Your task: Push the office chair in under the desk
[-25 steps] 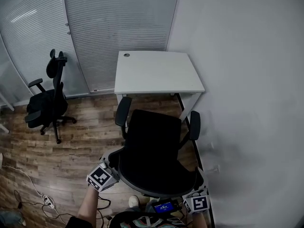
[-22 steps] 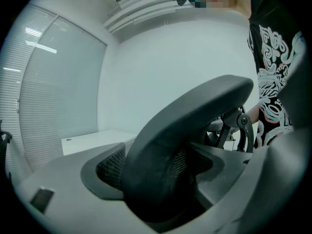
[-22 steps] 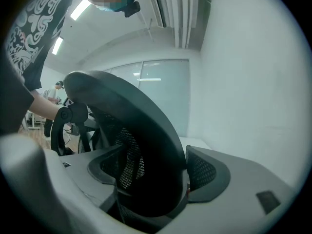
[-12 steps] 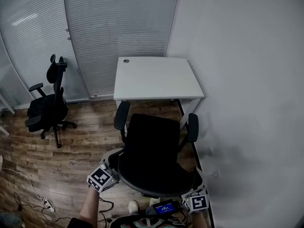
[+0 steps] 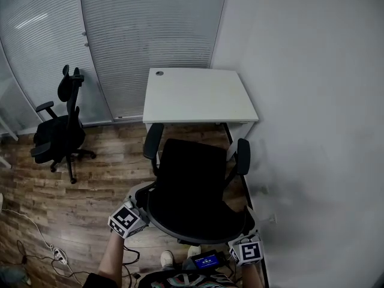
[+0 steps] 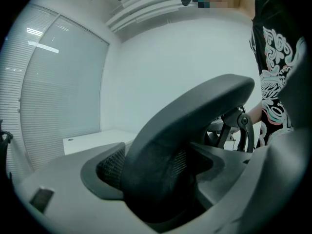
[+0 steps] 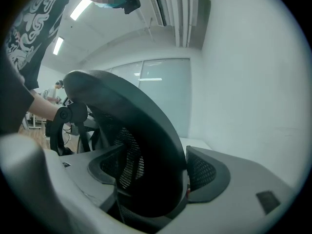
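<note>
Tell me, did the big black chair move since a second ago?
Slightly. The black mesh office chair has rolled a bit closer to the white rectangular desk. The left claw and right claw went forward with it, both still clamped on its backrest rim. The other black chair by the glass wall stayed put.

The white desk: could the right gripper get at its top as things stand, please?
Probably not. The right gripper is clamped on the backrest rim of the office chair, and the whole chair stands between it and the white desk. It would have to let go first.
</note>
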`<action>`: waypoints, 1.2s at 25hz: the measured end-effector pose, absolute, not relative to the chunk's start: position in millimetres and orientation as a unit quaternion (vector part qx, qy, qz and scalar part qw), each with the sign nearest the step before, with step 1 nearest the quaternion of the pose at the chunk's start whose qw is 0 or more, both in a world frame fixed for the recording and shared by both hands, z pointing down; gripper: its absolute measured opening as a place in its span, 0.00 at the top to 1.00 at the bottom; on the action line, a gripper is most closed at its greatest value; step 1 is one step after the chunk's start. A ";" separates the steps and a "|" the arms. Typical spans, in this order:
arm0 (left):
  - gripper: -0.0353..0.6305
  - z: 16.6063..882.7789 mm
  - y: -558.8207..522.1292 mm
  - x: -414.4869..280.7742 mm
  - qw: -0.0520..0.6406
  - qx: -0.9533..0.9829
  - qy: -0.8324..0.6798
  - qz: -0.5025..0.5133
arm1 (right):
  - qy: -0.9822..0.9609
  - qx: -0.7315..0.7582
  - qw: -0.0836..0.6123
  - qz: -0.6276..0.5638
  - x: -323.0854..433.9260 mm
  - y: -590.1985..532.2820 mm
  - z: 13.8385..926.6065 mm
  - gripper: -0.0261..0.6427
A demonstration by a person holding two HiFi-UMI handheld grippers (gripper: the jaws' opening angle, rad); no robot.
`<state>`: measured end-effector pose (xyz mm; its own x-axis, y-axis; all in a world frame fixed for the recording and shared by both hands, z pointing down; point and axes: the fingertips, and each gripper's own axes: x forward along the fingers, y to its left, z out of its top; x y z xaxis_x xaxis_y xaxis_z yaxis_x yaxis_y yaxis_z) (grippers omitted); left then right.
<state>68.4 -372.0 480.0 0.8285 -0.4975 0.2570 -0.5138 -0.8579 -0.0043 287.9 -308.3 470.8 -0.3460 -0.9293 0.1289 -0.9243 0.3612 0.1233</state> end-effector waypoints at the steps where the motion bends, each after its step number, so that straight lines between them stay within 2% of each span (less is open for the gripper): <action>1: 0.33 479.6 -372.4 69.6 0.032 0.955 -0.266 0.124 | -0.821 0.564 0.088 -0.015 289.0 -308.5 470.6 0.41; 30: 0.33 485.4 -386.2 97.2 0.041 0.940 -0.318 0.119 | -0.848 0.523 0.087 -0.023 322.7 -346.4 476.5 0.41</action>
<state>97.2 -386.2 485.4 0.7691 -0.5880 0.2505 -0.6077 -0.7941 0.0020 322.7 -346.4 476.5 -0.4384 -0.8901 0.1244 -0.8823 0.4526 0.1294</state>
